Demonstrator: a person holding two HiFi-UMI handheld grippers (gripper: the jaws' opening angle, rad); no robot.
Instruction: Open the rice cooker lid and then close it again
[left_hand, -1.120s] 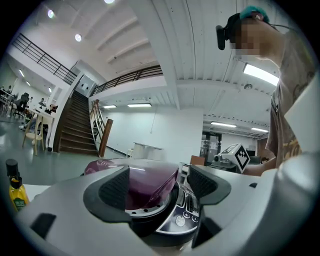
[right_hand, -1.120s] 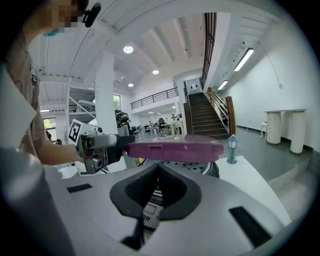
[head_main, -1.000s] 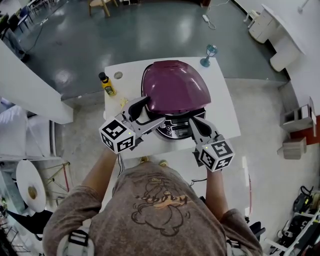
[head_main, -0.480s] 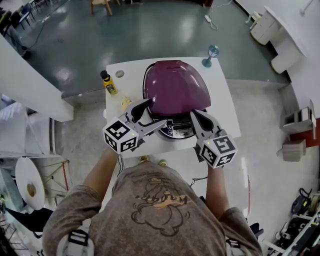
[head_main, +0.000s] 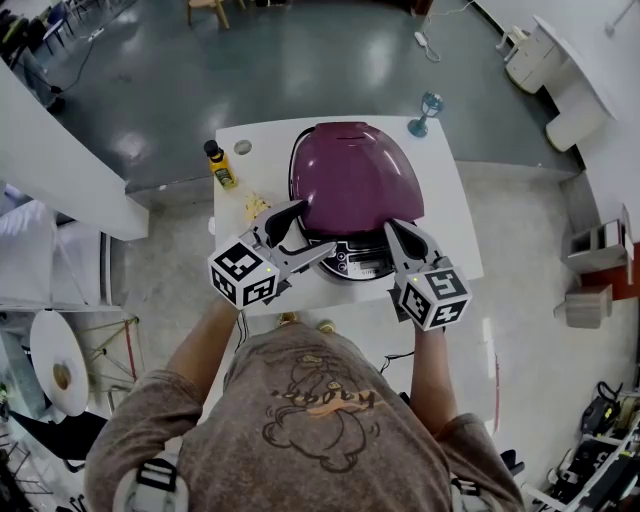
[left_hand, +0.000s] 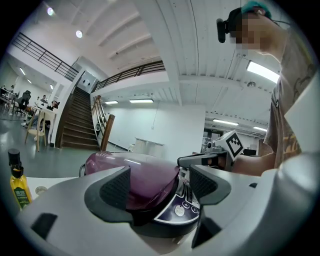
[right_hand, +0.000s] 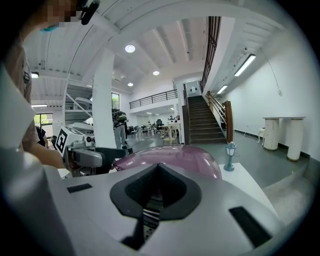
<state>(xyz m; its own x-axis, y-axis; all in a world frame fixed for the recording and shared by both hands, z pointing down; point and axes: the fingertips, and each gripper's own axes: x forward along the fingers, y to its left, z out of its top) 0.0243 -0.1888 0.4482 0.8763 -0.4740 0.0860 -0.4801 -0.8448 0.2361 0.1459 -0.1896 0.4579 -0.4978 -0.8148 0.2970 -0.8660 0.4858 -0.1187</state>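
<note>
The rice cooker (head_main: 352, 190) stands in the middle of the white worktop (head_main: 452, 225), and its purple lid (left_hand: 132, 172) lies down on the body. The left gripper (head_main: 308, 228) is open at the cooker's front left, with the lid edge and the control panel (left_hand: 179, 206) seen between its jaws. The right gripper (head_main: 396, 232) is closed and empty, near the front right. A yellow bottle (head_main: 219, 165) stands at the worktop's left edge.

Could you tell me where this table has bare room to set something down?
The bare table strip right of the rice cooker, nearer than the goblet. The left strip holds a bottle and a yellow scrap; the left gripper and right gripper crowd the front.
</note>
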